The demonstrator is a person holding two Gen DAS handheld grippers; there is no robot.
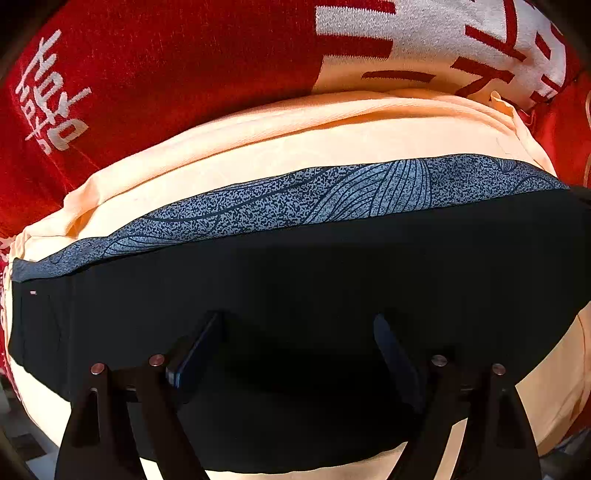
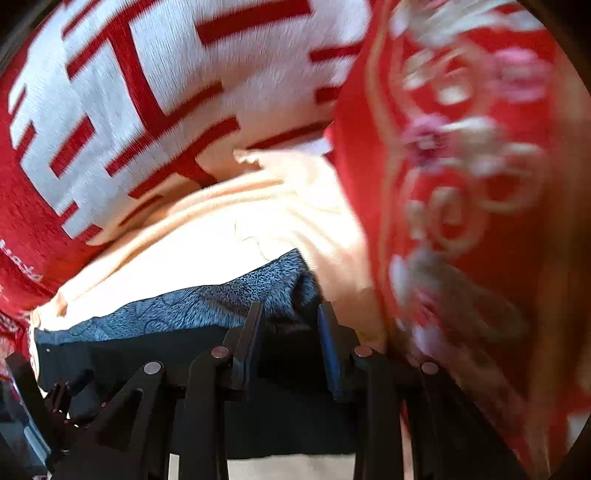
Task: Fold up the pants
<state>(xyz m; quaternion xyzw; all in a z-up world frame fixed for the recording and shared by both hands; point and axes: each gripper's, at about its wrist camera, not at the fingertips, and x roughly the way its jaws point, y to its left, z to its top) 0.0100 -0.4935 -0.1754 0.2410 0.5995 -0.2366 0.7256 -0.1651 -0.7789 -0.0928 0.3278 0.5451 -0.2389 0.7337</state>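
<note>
Nearest the left wrist camera, the left gripper (image 1: pixel 297 325) hangs with its two fingers spread wide over the black pants (image 1: pixel 314 280), nothing between them. The pants lie flat as a broad dark band across a peach cloth (image 1: pixel 295 147), and along their far edge runs a blue-grey speckled waistband (image 1: pixel 332 195) printed with curved lines. The peach cloth shows below the pants as well as beyond them.

In the right wrist view, the right gripper (image 2: pixel 290 321) sits at the right end of the pants (image 2: pixel 155 354), its fingers only a little apart with the bunched corner of the waistband (image 2: pixel 221 299) and dark fabric between them; whether the pads actually pinch the cloth cannot be told.

Beyond the peach cloth lies a red blanket (image 1: pixel 166 74) woven with large white characters (image 1: pixel 424 33). To the right, a red fabric with a floral pattern (image 2: pixel 461 166) appears blurred.
</note>
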